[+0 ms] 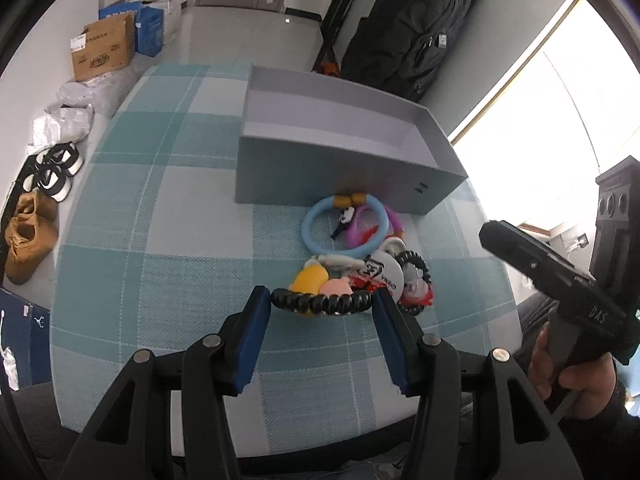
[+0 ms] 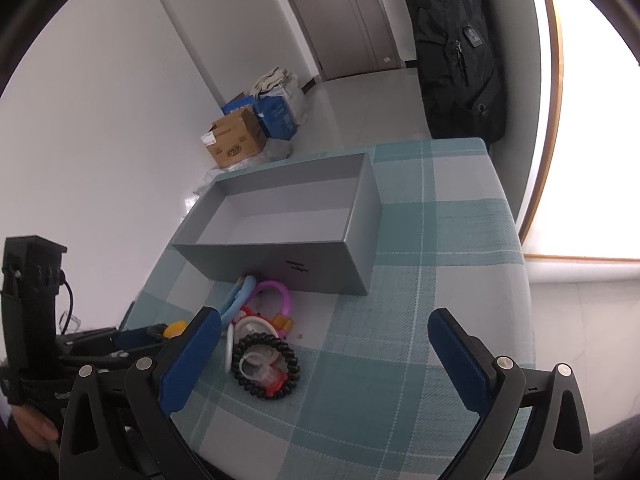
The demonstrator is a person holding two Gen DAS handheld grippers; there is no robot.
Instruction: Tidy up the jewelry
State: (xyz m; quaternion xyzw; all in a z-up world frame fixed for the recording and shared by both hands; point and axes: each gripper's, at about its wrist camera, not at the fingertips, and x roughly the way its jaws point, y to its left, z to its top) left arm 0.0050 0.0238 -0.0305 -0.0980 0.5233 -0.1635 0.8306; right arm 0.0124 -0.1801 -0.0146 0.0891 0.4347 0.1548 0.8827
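Observation:
My left gripper is shut on a black spiral hair tie, which spans the gap between the blue pads at the near edge of the jewelry pile. The pile holds a light blue ring, a purple bracelet, a white disc and a second black spiral tie. An open grey box stands just behind it, with nothing in the part I can see. My right gripper stands wide open over the cloth, right of the second black spiral tie, holding nothing.
A teal and white checked cloth covers the table. Shoes, cardboard boxes and bags lie on the floor to the left. A black backpack hangs behind the table. A bright window is on the right.

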